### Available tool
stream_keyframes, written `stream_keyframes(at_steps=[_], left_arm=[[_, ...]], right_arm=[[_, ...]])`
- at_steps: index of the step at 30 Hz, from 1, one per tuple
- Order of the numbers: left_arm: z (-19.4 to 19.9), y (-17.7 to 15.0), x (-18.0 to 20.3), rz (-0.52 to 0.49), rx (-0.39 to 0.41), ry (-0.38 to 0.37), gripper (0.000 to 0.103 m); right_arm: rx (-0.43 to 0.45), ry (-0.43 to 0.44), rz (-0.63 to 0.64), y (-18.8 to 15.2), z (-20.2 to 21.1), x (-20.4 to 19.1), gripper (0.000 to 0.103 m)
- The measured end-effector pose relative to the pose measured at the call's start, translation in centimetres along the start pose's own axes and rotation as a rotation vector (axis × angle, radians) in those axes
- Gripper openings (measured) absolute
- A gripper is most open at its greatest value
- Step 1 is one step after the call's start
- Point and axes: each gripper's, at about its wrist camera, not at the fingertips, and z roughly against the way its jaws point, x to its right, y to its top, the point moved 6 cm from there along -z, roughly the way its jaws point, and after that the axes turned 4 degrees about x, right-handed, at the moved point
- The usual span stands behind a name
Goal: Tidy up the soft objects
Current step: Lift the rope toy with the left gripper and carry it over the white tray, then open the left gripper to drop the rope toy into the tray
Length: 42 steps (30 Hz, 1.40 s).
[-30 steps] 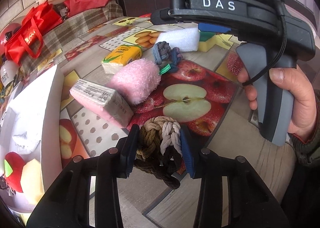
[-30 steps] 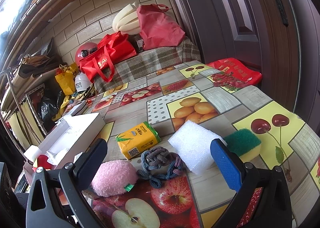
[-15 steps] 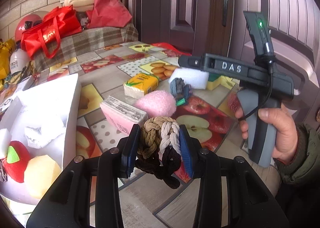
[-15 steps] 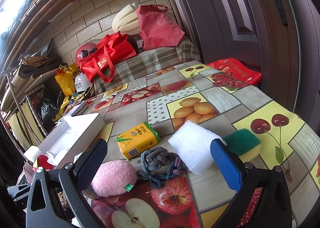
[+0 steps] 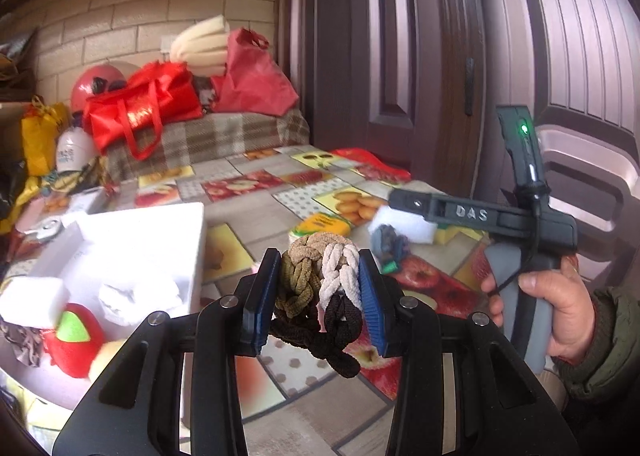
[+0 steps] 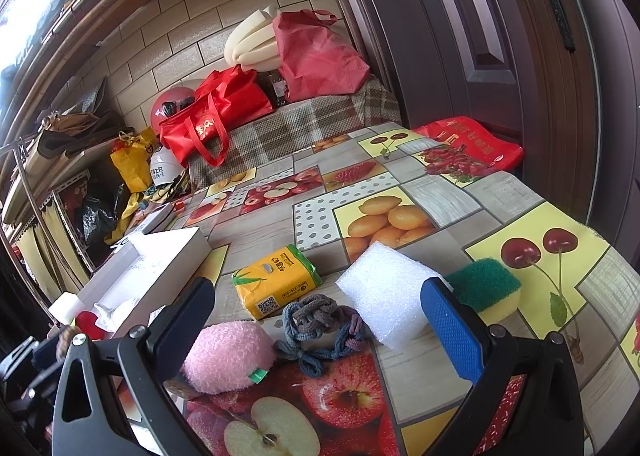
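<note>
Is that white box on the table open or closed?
Open. The white box has no lid on, and its inside shows a red and green soft toy.

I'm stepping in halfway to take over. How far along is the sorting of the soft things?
Partly done: the white box already holds a red-and-green plush, a yellowish piece and white foam. In hand: the left tool is shut on the braided rope knot, held above the table. Left on the tablecloth: the pink fluffy ball, grey-blue rope knot, yellow tissue pack, white foam block and green sponge. The right tool is open.

Bare tablecloth [image 6: 256, 256] lies between white box [image 6: 168, 260] and tissue pack [image 6: 276, 284]
</note>
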Motion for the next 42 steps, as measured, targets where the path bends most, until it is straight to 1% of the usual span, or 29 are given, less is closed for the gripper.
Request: stream_keyframes(at_steps=[3,6,10,16,21,24,28,32,37,42], left_arm=[[-0.2,0.4,-1.2,0.006,0.001,0.068,0.038],[-0.2,0.9,-2.4,0.025,0.007,0.110,0.038],[0.0,1.5,-3.5,0.025,0.019,0.149,0.038],[0.0,2.2,-5.0,0.030,0.023,0.186,0.038],[-0.3,3.1,-7.4,0.061,0.022,0.234,0.038],[-0.5,3.8,-9.6,0.092,0.025,0.269,0.038],[-1.4,4.2,-12.7,0.123,-0.002,0.329,0.038],[-2.1,4.7,-16.0,0.176,-0.026,0.383,0.038],[-2.5,5.1,-19.9,0.228,-0.062,0.467,0.038],[-3.3,4.4,-23.2,0.315,-0.122,0.476,0.038]], right_arm=[[-0.001,0.000,-0.001,0.0,0.0,0.0,0.103],[-0.001,0.000,-0.002,0.0,0.0,0.0,0.103],[-0.001,0.001,-0.002,0.0,0.0,0.0,0.103],[-0.001,0.002,-0.004,-0.1,0.1,0.0,0.103],[-0.003,0.003,-0.004,0.0,0.0,0.1,0.103],[-0.005,0.002,-0.002,-0.1,0.0,0.1,0.103],[-0.011,0.001,-0.002,-0.3,0.1,-0.1,0.103],[-0.017,-0.003,-0.009,-0.5,0.0,-0.2,0.103],[-0.021,-0.001,-0.011,-0.6,-0.1,-0.3,0.103],[-0.022,0.000,-0.014,-0.7,-0.1,-0.4,0.103]])
